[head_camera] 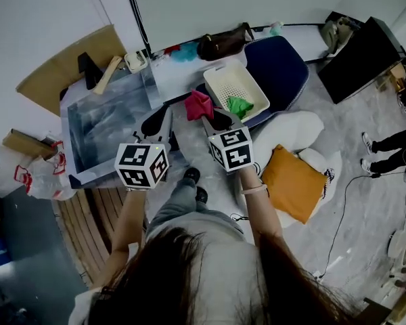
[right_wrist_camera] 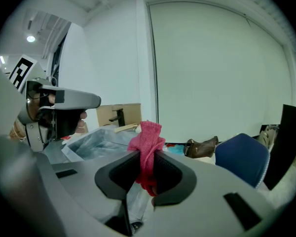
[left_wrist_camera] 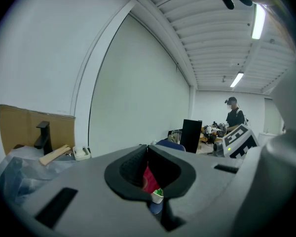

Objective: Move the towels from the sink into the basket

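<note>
Carry step: pink towel [head_camera: 198, 104] held just short of the basket [head_camera: 220, 73]
Right tongs [head_camera: 213, 119] pinch it mid-frame, right of the sink [head_camera: 108, 124]; left tongs [head_camera: 157, 122] pressed together, empty; next, I'd judge: reach over the rim, then let go.

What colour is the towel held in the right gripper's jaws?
The towel is magenta pink; the right gripper view shows it best.
</note>
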`<state>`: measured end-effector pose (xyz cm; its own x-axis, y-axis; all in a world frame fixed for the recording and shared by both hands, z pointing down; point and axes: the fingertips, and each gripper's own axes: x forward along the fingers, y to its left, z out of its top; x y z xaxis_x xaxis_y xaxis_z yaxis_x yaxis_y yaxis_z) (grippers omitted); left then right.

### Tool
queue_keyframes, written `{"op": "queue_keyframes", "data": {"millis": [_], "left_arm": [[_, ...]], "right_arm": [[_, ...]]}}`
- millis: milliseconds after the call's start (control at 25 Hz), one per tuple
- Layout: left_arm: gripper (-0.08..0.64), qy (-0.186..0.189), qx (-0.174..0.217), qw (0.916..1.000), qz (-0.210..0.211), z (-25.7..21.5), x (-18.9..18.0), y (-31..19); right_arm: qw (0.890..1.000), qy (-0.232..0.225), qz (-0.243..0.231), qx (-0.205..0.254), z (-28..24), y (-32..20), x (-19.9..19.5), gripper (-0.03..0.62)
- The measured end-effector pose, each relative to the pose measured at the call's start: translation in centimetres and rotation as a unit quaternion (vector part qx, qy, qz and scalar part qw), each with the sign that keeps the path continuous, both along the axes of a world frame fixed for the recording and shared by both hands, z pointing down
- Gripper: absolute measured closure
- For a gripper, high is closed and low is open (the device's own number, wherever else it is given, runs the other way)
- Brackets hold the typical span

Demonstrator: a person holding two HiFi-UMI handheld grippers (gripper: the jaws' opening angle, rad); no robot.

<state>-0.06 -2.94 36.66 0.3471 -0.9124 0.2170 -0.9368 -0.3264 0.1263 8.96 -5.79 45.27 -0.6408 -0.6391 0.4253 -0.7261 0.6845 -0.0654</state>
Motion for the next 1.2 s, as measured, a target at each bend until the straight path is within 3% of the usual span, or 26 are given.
{"op": "queue_keyframes", "data": {"millis": [600,1200], "left_arm": [[0.551,0.004,-0.01,0.9958,0.091,1.7,7.8,-8.2],[0.551,0.022,-0.037,0.9903,0.132,4.6,10.4,-18.2]], "right_arm": [[0.996,0.015,0.087,-0.018,2.3,-6.7,8.1,0.495],[0.99,0.048,0.115,-0.065,7.0,-15.2,10.1,0.495]]}}
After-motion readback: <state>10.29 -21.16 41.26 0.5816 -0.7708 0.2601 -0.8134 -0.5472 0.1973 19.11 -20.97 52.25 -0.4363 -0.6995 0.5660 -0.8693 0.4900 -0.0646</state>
